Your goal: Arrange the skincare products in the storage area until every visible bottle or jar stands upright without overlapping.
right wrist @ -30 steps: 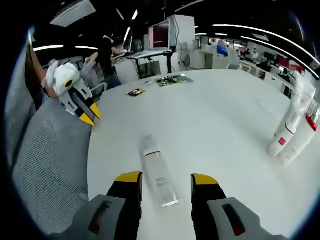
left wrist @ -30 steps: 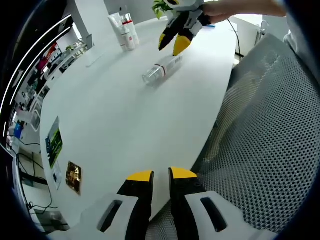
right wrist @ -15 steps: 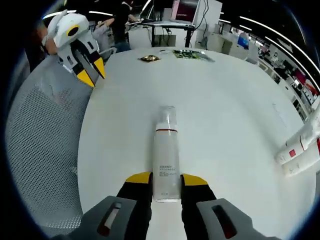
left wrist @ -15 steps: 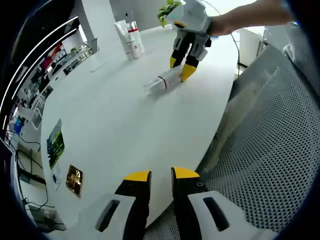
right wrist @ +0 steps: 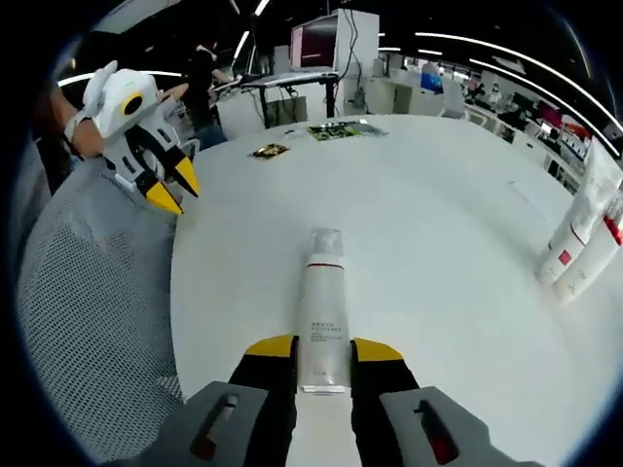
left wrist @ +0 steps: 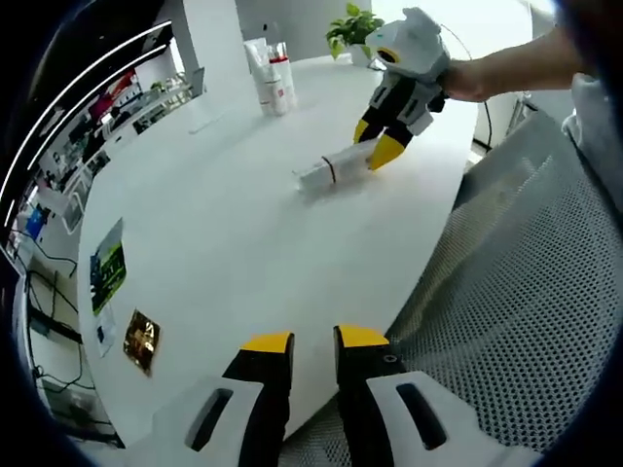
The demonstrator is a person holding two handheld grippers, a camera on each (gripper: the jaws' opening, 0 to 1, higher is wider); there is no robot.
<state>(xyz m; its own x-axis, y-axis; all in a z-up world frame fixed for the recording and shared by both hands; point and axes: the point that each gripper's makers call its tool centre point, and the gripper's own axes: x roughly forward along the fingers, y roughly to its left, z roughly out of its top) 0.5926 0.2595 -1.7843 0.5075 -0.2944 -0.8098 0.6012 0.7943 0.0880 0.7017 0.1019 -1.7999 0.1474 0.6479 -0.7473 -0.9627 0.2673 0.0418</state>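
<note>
A white bottle with a clear cap and a red band (right wrist: pixel 323 306) lies on its side on the white table (right wrist: pixel 438 233). My right gripper (right wrist: pixel 323 347) is shut on its base end; the left gripper view shows that same gripper (left wrist: pixel 375 142) at the bottle (left wrist: pixel 326 171). Two white tubes with red marks (right wrist: pixel 582 243) stand upright at the far right, also seen as tubes (left wrist: pixel 271 78) at the table's far side. My left gripper (left wrist: pixel 303 341) hangs over the table's near edge, jaws nearly together with nothing between them; it appears again as the left gripper (right wrist: pixel 170 187).
A grey mesh chair back (left wrist: pixel 526 282) sits beside the table edge. A gold packet (left wrist: pixel 143 341) and a green leaflet (left wrist: pixel 105 277) lie near the table's rim. A potted plant (left wrist: pixel 350 24) stands beyond the tubes. Desks and screens fill the background.
My right gripper came down and shut on the lying bottle's base, and has since lifted that end slightly. The left gripper stays by the table edge.
</note>
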